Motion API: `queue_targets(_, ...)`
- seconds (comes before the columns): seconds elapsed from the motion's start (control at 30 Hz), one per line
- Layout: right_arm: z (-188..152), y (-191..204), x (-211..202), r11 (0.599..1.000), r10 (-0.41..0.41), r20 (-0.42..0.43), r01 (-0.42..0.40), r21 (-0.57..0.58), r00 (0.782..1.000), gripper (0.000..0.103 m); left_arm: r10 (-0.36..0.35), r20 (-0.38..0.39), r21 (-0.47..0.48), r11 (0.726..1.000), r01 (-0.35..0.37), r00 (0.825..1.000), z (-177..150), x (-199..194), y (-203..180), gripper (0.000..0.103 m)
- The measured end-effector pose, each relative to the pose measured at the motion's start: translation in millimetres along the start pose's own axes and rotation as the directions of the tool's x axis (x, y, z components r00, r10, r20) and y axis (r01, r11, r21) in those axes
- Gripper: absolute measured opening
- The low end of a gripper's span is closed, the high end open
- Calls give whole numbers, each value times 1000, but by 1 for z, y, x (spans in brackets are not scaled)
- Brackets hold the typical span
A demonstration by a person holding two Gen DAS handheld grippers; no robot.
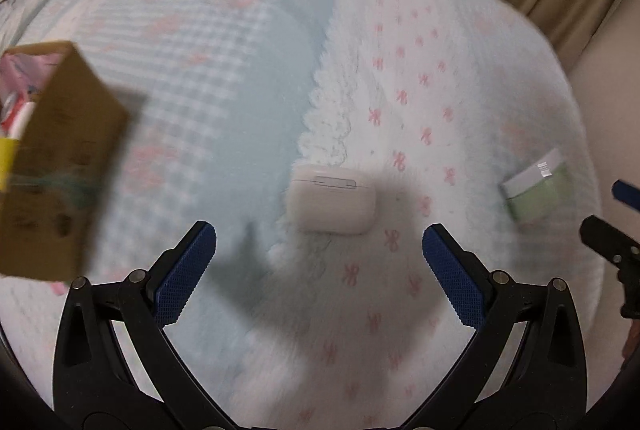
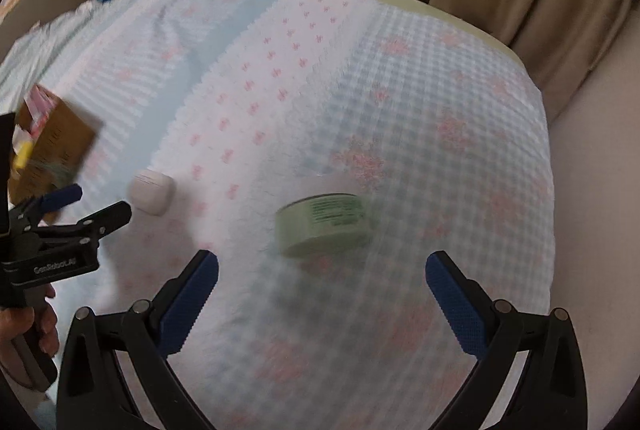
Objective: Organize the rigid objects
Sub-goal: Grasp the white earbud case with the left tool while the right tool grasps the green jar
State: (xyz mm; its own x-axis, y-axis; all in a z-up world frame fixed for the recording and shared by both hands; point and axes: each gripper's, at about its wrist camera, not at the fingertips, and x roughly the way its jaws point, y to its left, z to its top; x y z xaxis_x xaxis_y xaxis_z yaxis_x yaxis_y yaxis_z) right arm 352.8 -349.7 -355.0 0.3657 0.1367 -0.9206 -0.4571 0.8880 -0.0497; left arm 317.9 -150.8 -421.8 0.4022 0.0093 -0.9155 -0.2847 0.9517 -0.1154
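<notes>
Item 1: small white rounded plastic earbud case point(image 1: 332, 203), lying flat on the pale blue-and-pink patterned bedcover point(image 1: 420, 41), at 12 o'clock just ahead of the left gripper point(image 1: 320, 250), whose fingers stand wide apart and empty. Judged light, stiff and smooth, so likely slippery; best pinched across its flat sides.

Item 2: squat pale green round jar with printed label point(image 2: 324, 224), at 12 o'clock ahead of the right gripper point(image 2: 322, 280), likewise spread and empty. Probably rigid; grip across the wall.

Item 3: brown cardboard box point(image 1: 56, 157), contents partly visible, at 9 o'clock of the left gripper.
</notes>
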Motion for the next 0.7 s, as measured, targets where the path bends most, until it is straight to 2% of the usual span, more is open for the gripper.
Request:
queue_targets(0.13, 1, -8, 29, 1000, 4, -15, -5, -31, 1000, 103, 28, -4, 8, 1000, -28, 1000, -2, 34, -6, 102)
queue_targets(0.3, 4, -13, 59, 998, 41, -42, -43, -46, 998, 103, 41, 26, 23, 999, -42, 999, 0, 48, -9, 99)
queue_targets(0.43, 8, -8, 73, 996, 62, -52, -66, -66, 997, 103, 35, 35, 41, 998, -36, 999, 5, 50, -12, 89)
queue_targets(0.5, 9, -6, 79, 994, 66, -57, -71, -79, 996, 96, 22, 31, 40, 999, -23, 999, 6, 48, -13, 79)
queue_targets(0.53, 10, -5, 82, 994, 70, -65, -76, -82, 995, 86, 16, 31, 42, 999, -17, 999, 6, 47, -13, 72)
queue_targets(0.57, 11, -4, 85, 993, 76, -73, -82, -82, 994, 69, 13, 31, 45, 999, -14, 999, 6, 46, -14, 69)
queue_targets(0.63, 13, -3, 89, 993, 79, -82, -86, -77, 993, 67, 11, 30, 41, 999, -13, 999, 5, 43, -13, 58)
queue_targets(0.7, 15, -2, 88, 994, 69, -75, -75, -75, 995, 67, -6, 28, 30, 1000, 5, 1000, 5, 41, -9, 58)
